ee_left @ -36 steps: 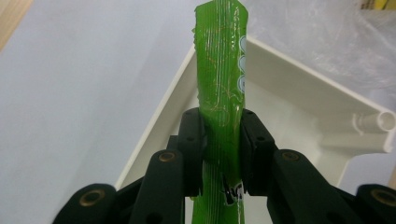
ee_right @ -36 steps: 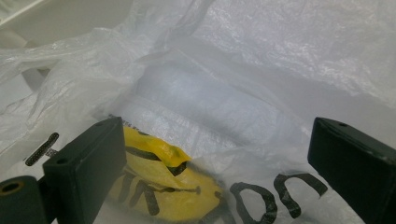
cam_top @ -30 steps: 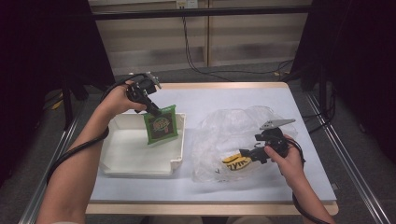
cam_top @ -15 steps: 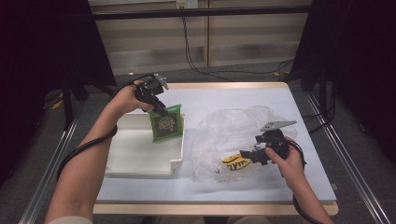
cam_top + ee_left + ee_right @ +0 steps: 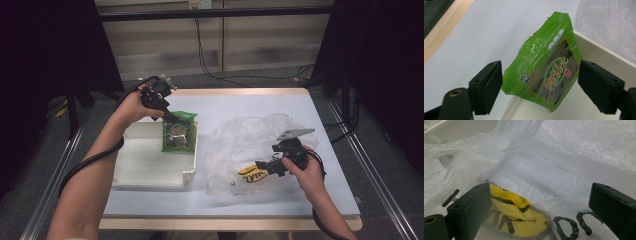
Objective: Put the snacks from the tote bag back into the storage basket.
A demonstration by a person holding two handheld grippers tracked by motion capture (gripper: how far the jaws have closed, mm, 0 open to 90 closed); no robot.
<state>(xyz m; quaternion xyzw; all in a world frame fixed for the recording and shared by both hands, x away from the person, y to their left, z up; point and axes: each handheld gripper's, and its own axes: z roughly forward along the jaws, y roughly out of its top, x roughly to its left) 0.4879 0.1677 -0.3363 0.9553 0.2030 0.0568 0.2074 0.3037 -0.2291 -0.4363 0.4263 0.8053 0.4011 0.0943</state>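
A green snack packet (image 5: 177,134) leans over the right rim of the white tray (image 5: 150,181). My left gripper (image 5: 169,116) is at the packet's far end. In the left gripper view the packet (image 5: 544,70) hangs between the jaws of my left gripper (image 5: 540,87), which have just been opening and stand wide; the pads do not press on it. My right gripper (image 5: 264,167) is at the near right side of a clear plastic bag (image 5: 250,135) with a yellow packet (image 5: 250,175) inside. Its jaws are wide apart over the bag film (image 5: 574,157) and the yellow packet (image 5: 509,220).
The tray's cream wall (image 5: 604,50) runs under the green packet. The table's wooden edge (image 5: 235,92) is at the far side. Black frames and cables stand beyond the table. Bare white tabletop (image 5: 250,105) lies behind the bag.
The left hand shifted slightly right with the green packet. The packet now rests lower on the tray's right rim, and the left jaws have spread apart. The right hand stayed put.
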